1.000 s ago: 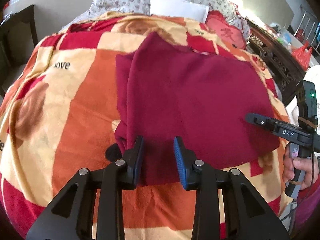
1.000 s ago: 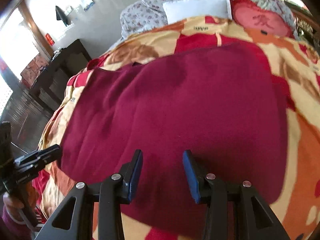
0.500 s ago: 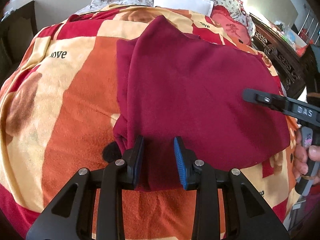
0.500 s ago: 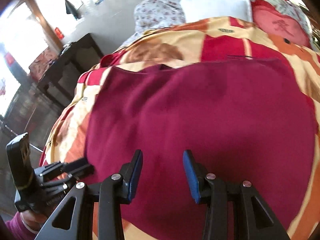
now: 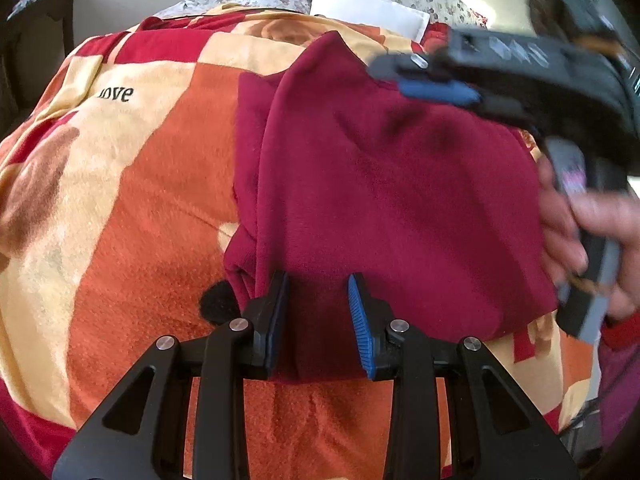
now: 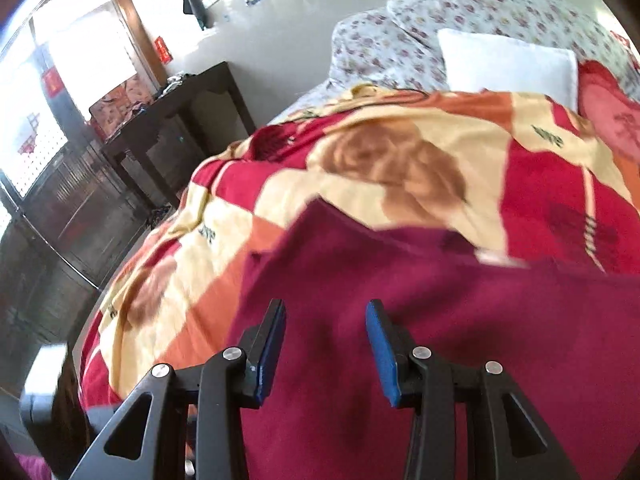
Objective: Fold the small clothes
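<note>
Left gripper [image 5: 316, 312] sits low at the near edge of the bed, jaws spread wide, and the hem of the maroon garment [image 5: 380, 184] runs between the blue pads [image 5: 358, 316] without being pinched. That looks like a waiting position: fingers parked astride the near edge, ready to close on it once the fold is lined up. Beside its left finger the cloth bunches into a thick doubled ridge, and a small dark patch [image 5: 216, 304] peeks out from under it; what that is, I can't make out.

Right gripper [image 6: 326, 344] hangs above the garment's top surface, jaws parted too, nothing between them. From the left camera it crosses over the far right part of the cloth, badly blurred, with the right hand [image 5: 584, 236] wrapped round its handle.

The garment lies flat across the middle of the patterned blanket [image 5: 132, 184], reaching toward the bed's right edge, where the hand covers its border. Its far corner points at the white pillow [image 5: 368, 8] near the head of the bed. The right view blurs the far hem, so the neckline or sleeves can't be read.
</note>
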The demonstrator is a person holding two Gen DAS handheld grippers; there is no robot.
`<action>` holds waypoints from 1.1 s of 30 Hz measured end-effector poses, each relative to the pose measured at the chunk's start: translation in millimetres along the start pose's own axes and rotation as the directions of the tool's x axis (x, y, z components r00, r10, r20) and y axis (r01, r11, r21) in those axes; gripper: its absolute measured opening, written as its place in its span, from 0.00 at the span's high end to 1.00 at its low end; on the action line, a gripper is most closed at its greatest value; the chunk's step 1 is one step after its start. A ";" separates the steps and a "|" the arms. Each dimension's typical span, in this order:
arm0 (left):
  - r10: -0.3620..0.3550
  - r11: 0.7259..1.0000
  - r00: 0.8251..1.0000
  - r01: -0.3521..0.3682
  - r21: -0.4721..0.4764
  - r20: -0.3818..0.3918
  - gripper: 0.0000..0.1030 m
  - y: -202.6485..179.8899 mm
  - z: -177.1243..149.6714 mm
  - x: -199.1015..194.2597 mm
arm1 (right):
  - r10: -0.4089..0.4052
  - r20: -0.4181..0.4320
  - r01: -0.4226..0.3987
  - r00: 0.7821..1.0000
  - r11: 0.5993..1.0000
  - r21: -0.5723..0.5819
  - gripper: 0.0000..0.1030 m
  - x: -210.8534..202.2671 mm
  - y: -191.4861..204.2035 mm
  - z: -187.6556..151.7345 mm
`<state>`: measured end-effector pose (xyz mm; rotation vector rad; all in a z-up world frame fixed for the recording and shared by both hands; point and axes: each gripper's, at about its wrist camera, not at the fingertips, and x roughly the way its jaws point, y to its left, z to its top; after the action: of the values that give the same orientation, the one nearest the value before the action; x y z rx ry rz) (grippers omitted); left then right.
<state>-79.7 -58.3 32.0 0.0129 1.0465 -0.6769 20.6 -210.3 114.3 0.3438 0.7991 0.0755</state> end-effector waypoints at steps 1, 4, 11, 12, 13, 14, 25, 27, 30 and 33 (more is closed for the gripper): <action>-0.006 1.000 1.000 0.006 -0.005 0.001 0.70 1.4 -0.4 0.2 | 0.001 0.008 -0.001 1.000 1.000 0.004 0.62 5.0 1.1 4.8; -0.021 1.000 1.000 0.021 -0.021 0.005 0.70 4.0 -2.0 -0.3 | 0.001 -0.003 -0.001 1.000 1.000 0.018 0.65 25.3 2.5 17.8; -0.042 0.998 0.999 0.043 -0.034 0.013 0.70 8.9 -2.8 0.6 | -0.020 -0.079 0.023 0.997 0.999 0.033 0.65 73.5 0.2 31.8; -0.046 0.998 0.999 0.047 -0.039 0.015 0.70 9.8 -2.9 0.7 | -0.018 -0.093 0.022 0.995 0.999 0.036 0.65 78.4 -0.6 31.1; -0.049 0.998 0.999 0.049 -0.042 0.015 0.70 10.1 -2.7 0.9 | -0.016 -0.104 0.020 0.994 0.999 0.038 0.65 82.1 -1.1 30.9; -0.051 0.998 0.999 0.051 -0.046 0.014 0.70 11.1 -2.4 0.7 | -0.018 -0.109 0.022 0.994 0.999 0.037 0.65 83.1 -1.0 30.9; -0.051 0.997 0.999 0.051 -0.061 0.003 0.70 11.3 -3.8 -9.7 | -0.026 -0.224 0.026 0.974 1.000 -0.004 0.40 67.8 25.4 26.5; -0.060 0.995 0.998 0.060 -0.074 0.003 0.70 14.2 -5.1 -13.8 | -0.030 -0.237 0.028 0.971 1.000 -0.011 0.40 70.9 31.7 26.0; -0.072 0.994 0.997 0.072 -0.084 0.006 0.70 18.0 -7.6 -19.1 | -0.040 -0.257 0.034 0.966 0.999 -0.026 0.37 78.8 41.2 24.4; -0.063 0.994 0.998 0.064 -0.085 0.015 0.70 21.3 -10.9 -26.4 | -0.085 -0.275 0.070 0.958 0.996 -0.064 0.30 88.7 51.1 23.3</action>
<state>-85.6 -24.4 41.1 -0.0993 1.0668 -0.6887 102.3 -151.2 85.0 0.2533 1.0859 0.0725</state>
